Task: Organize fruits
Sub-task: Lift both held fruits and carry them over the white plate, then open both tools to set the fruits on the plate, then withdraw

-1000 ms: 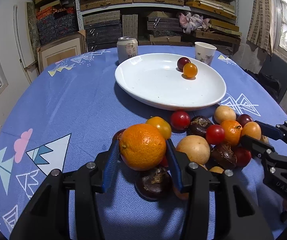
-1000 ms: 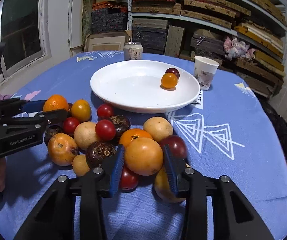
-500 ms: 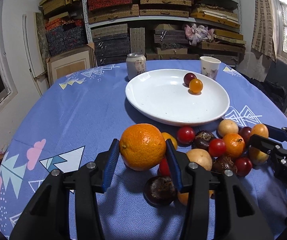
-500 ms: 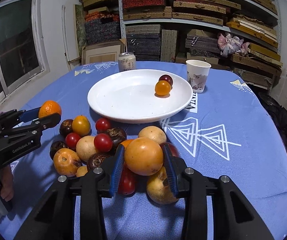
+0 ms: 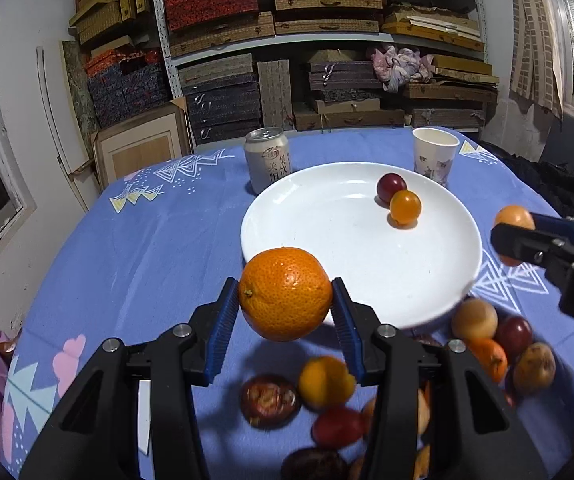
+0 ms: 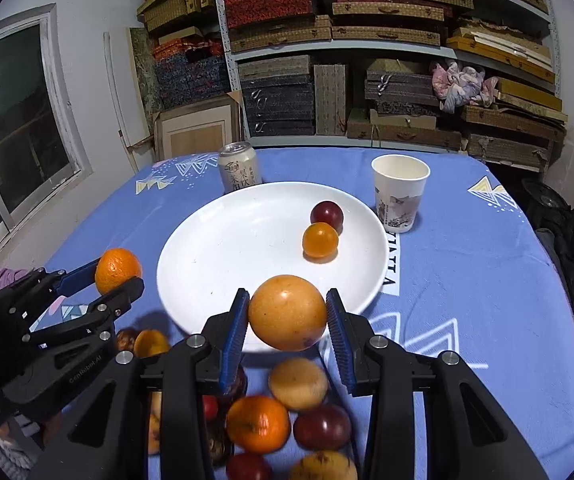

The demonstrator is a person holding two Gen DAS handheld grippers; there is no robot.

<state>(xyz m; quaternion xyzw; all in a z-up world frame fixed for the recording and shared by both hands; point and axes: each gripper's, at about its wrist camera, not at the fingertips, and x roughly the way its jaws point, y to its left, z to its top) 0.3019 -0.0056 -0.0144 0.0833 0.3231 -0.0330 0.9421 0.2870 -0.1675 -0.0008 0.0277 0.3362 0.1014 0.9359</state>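
Note:
My left gripper (image 5: pixel 285 306) is shut on a dimpled orange (image 5: pixel 285 294), held in the air just short of the near left rim of the white plate (image 5: pixel 327 240). My right gripper (image 6: pixel 287 316) is shut on a smooth round orange fruit (image 6: pixel 287 312), lifted over the plate's (image 6: pixel 227 248) near rim. Each gripper shows in the other view, the left gripper (image 6: pixel 119 276) with its orange (image 6: pixel 117 270), the right gripper (image 5: pixel 513 234) with its fruit (image 5: pixel 513 218). On the plate lie a dark red fruit (image 5: pixel 391 186) and a small orange one (image 5: pixel 405 208). A pile of mixed fruits (image 6: pixel 279 420) lies below on the blue cloth.
A drink can (image 5: pixel 267 164) stands behind the plate's left side and a paper cup (image 5: pixel 433 160) behind its right. The table wears a blue patterned cloth (image 5: pixel 147 240). Shelves stacked with boxes (image 5: pixel 287 40) fill the back wall. A window (image 6: pixel 19 120) is at left.
Both grippers have risen from the pile with their fruits and moved toward the plate. The pile has dropped to the bottom of both views.

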